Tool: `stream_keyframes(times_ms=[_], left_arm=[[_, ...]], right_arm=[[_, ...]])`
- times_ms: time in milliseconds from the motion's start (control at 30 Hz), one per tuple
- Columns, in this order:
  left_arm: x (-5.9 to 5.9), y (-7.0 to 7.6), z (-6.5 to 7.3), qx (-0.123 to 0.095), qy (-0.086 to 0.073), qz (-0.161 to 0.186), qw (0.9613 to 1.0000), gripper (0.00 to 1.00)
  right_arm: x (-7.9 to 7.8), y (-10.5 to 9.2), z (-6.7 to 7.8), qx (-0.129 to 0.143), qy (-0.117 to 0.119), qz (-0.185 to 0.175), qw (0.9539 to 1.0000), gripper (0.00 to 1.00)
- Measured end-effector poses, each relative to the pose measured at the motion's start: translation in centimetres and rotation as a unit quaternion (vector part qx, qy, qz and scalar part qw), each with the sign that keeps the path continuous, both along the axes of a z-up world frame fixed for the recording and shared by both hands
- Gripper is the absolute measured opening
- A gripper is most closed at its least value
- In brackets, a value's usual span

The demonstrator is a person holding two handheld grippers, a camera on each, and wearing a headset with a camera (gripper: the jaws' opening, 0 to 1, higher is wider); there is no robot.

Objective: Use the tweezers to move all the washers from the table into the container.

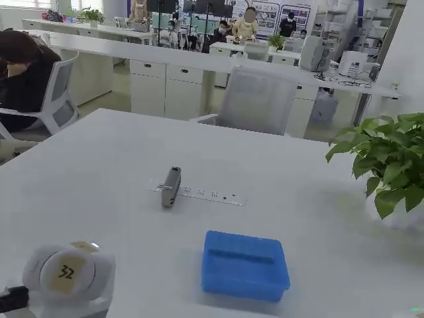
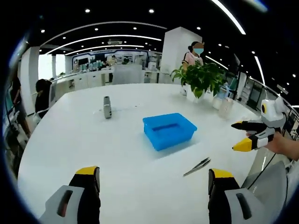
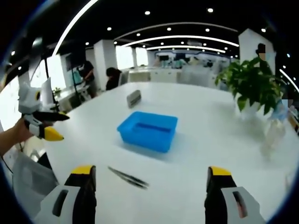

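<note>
A blue rectangular container (image 1: pixel 245 265) stands on the white table (image 1: pixel 99 172). It appears mid-table in the left gripper view (image 2: pixel 169 130) and in the right gripper view (image 3: pixel 148 130). Metal tweezers (image 2: pixel 197 166) lie flat on the table just short of it, closed and untouched (image 3: pixel 128 178). My left gripper (image 2: pixel 153 179) is open above the near edge, nothing between its jaws. My right gripper (image 3: pixel 150 173) is open too, and empty. Each gripper sees the other held in a hand off to the side: the right gripper (image 2: pixel 237 136), the left gripper (image 3: pixel 61 127).
A grey device (image 1: pixel 171 185) stands by an inset socket strip (image 1: pixel 205 194) past the container. A potted plant (image 1: pixel 391 162) and a clear bottle (image 2: pixel 225 105) sit at the table's right side. A gripper's white housing marked 32 (image 1: pixel 66 271) is bottom left. Chairs and people sit beyond.
</note>
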State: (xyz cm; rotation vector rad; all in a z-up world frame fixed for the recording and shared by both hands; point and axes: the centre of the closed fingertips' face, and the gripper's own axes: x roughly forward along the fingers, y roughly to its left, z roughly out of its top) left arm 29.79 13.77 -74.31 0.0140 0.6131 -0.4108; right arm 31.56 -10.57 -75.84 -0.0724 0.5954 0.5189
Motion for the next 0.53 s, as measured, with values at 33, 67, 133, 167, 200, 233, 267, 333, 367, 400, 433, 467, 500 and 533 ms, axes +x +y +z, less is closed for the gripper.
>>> stream_keyframes(times_ms=[33,67,133,167,200,233,267,333,367,400,433,467,500,533], left_arm=[[0.0,0.0,0.0,0.003,-0.001,0.0,1.0,0.99],[0.0,0.2,0.1,0.009,-0.004,0.002,1.0,0.99],[0.0,0.4,0.2,0.01,-0.005,0.003,0.9999,0.99],[0.0,0.4,0.2,0.009,-0.004,0.005,0.9999,0.99],[0.0,0.5,0.2,0.007,-0.005,0.007,0.9999,0.99],[0.0,0.5,0.3,0.006,-0.005,0.007,0.9999,0.99],[-0.1,0.5,0.3,0.006,-0.004,0.007,0.9999,0.99],[-0.1,0.6,0.3,0.01,-0.005,0.008,0.9999,0.99],[-0.2,0.7,0.3,0.011,-0.005,0.008,0.9999,0.99],[-0.2,0.8,0.4,0.012,-0.006,0.009,0.9999,0.99],[-0.2,0.8,0.4,0.011,-0.006,0.01,0.9999,0.99],[-0.3,0.9,0.3,0.011,-0.005,0.012,0.9999,0.99],[-0.3,1.0,0.3,0.01,-0.005,0.013,0.9999,0.99],[-0.4,1.1,0.3,0.011,-0.005,0.015,0.9998,0.99]], right_arm=[[0.0,0.0,0.0,0.003,0.001,-0.003,1.0,0.98],[0.0,0.0,0.1,0.004,0.001,-0.004,1.0,0.99],[0.1,0.0,0.1,0.006,0.001,-0.005,1.0,0.99],[0.1,-0.1,0.2,0.007,0.0,-0.006,1.0,0.99],[0.1,-0.1,0.3,0.008,0.0,-0.006,1.0,0.99],[0.1,-0.1,0.3,0.009,-0.001,-0.006,0.9999,0.99],[0.1,-0.1,0.3,0.009,-0.001,-0.006,0.9999,0.98],[0.2,-0.2,0.5,0.009,-0.004,-0.008,0.9999,0.96],[0.3,-0.2,0.5,0.009,-0.005,-0.009,0.9999,0.96],[0.3,-0.3,0.5,0.008,-0.005,-0.01,0.9999,0.96],[0.3,-0.3,0.5,0.009,-0.004,-0.011,0.9999,0.96],[0.4,-0.3,0.5,0.01,-0.005,-0.011,0.9999,0.96],[0.4,-0.3,0.5,0.009,-0.006,-0.011,0.9999,0.96],[0.4,-0.4,0.6,0.009,-0.006,-0.011,0.9999,0.96]])
